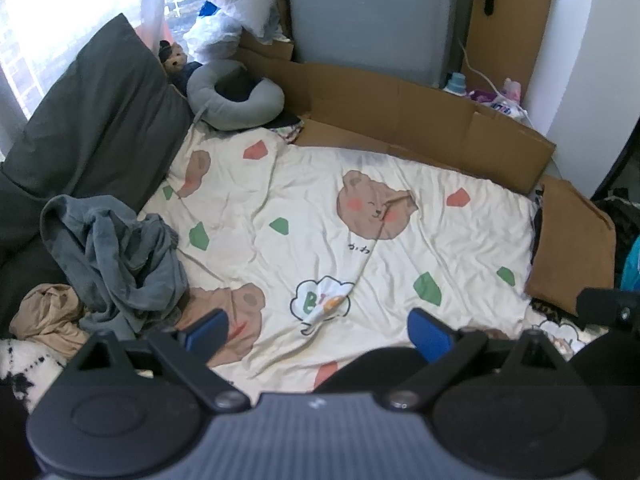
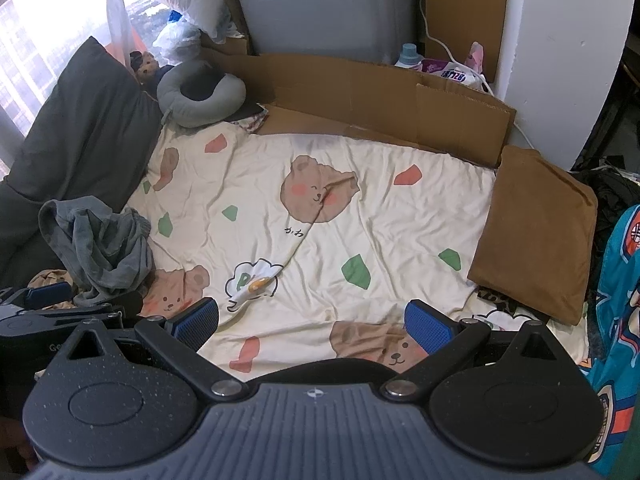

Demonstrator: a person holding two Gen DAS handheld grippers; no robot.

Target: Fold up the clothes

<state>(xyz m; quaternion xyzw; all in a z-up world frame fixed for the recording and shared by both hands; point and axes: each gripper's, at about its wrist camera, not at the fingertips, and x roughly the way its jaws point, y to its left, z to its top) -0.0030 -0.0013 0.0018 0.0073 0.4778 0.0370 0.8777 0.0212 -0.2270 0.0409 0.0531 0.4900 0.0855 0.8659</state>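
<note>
Both tools hover above a bed covered by a cream bear-print sheet (image 1: pixel 320 208), and neither holds anything. The left tool (image 1: pixel 316 330) has its blue-padded fingers (image 1: pixel 208 330) spread wide over the sheet's near edge at 6 o'clock in the left wrist view. The right tool (image 2: pixel 314 322) is equally wide, with only bare sheet showing in the gap.

The clothes lie at 9 o'clock in both views: a crumpled grey garment (image 1: pixel 120 256) heaped on the sheet's left edge, just beside the left tool's left finger, overlapping a bunched tan garment (image 1: pixel 48 314) nearer the camera. Behind them leans a dark grey pillow (image 1: pixel 96 120). A grey neck pillow (image 1: pixel 234 98) sits at 11 o'clock, flattened cardboard (image 1: pixel 400 116) runs along the far edge at 1 o'clock, and a folded brown cloth (image 2: pixel 536 232) rests at 3 o'clock on the sheet's right edge.
</note>
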